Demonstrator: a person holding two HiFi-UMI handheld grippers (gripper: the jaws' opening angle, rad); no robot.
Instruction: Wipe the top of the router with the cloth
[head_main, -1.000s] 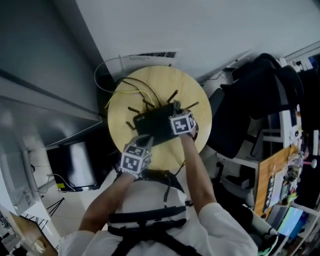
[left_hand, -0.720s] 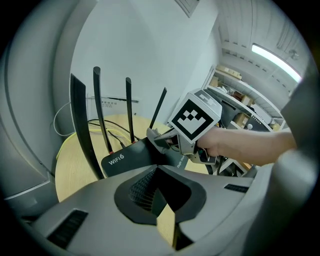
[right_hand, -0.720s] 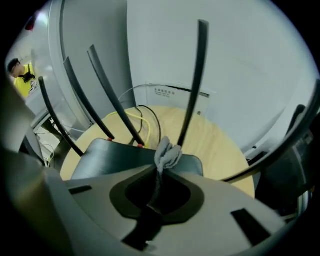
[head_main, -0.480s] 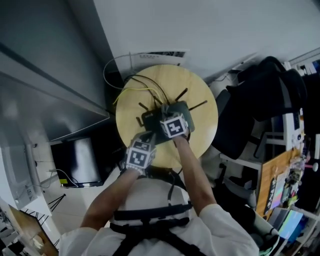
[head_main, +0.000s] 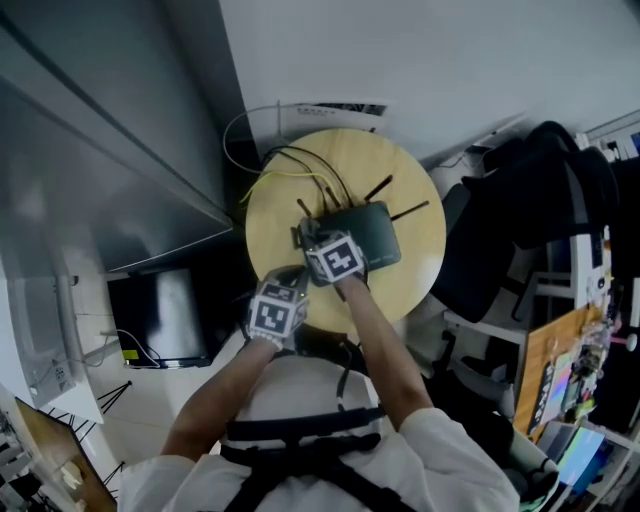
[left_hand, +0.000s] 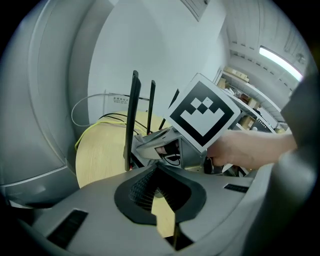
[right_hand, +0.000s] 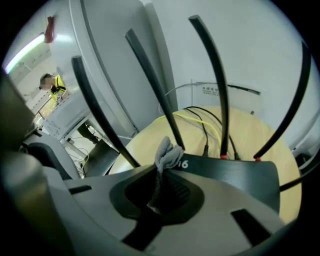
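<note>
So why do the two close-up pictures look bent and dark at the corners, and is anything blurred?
Left gripper view: wide lens, black corners, the round table bulges, a ceiling light glares. Right gripper view: the router's antennas bow outward; the cloth looks sharp. Head view: dim, slightly soft, little bending.

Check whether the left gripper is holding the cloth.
No, the left gripper has empty, parted jaws; the right gripper pinches the cloth.

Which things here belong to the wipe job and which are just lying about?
Job: router, cloth, right gripper shut on the cloth.
Lying about: cables, round table, black chair, cluttered shelves.
</note>
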